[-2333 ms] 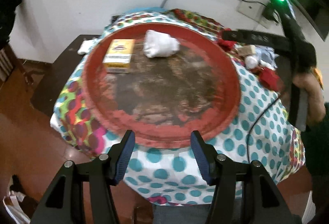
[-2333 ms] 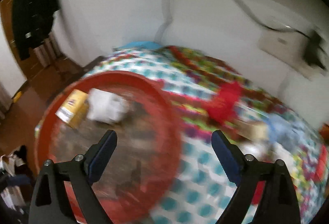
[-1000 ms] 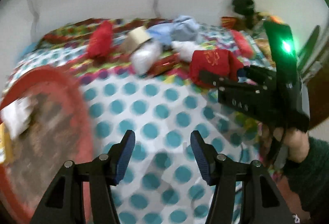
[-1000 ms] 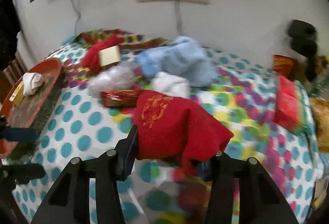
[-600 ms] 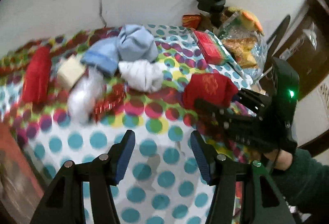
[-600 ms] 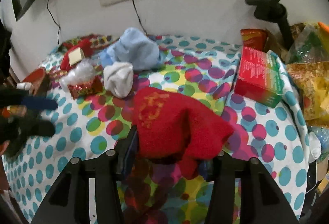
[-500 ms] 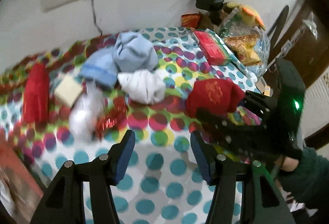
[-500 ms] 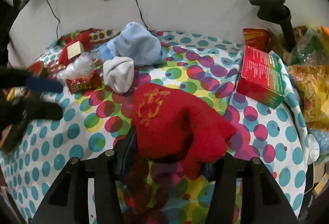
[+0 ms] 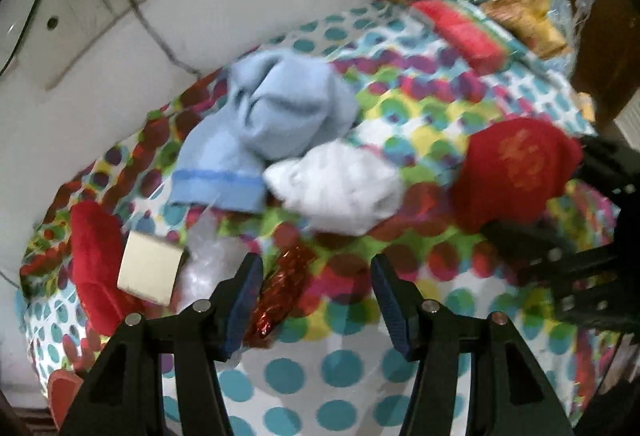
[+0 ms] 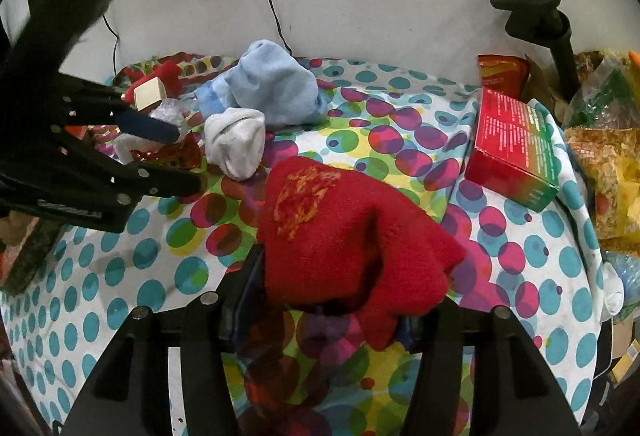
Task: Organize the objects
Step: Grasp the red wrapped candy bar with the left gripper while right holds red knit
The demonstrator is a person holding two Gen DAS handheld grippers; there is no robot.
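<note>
The left tool (image 9: 316, 284), gaping empty, has swung over the red foil packet (image 9: 282, 286).

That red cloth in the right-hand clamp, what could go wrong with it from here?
1. The right gripper has just been opening with the red cloth between its jaws, so the cloth may slump out and drop onto the dotted tablecloth.
2. The left gripper hangs open over the red foil wrapper, close to the white sock; it might snag either.
</note>
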